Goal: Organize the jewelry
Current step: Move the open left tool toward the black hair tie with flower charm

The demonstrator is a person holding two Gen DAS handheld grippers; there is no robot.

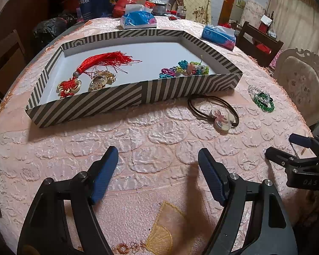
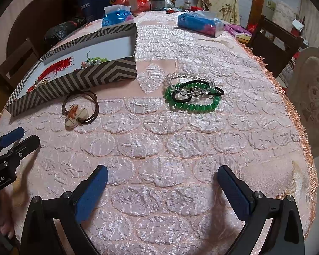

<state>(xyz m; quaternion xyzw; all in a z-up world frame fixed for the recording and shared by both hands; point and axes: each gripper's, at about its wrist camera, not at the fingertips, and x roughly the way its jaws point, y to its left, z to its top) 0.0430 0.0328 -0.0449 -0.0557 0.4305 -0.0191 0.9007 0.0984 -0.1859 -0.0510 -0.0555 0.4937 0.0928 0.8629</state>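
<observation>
**Readable text in these shots: not much**

Only a few bits I can actually make out. The dark blue bag at the far end of the tabletop has white Chinese characters that look like "驾校", and they show in the right wrist view too. The right claw, seen from the left wrist view, has "DAS" in faint letters on its black body. From the other side, the left claw reads "nRobot.AI", cut off at the frame edge. The tissue packs carry a round logo, too small to read.
</observation>
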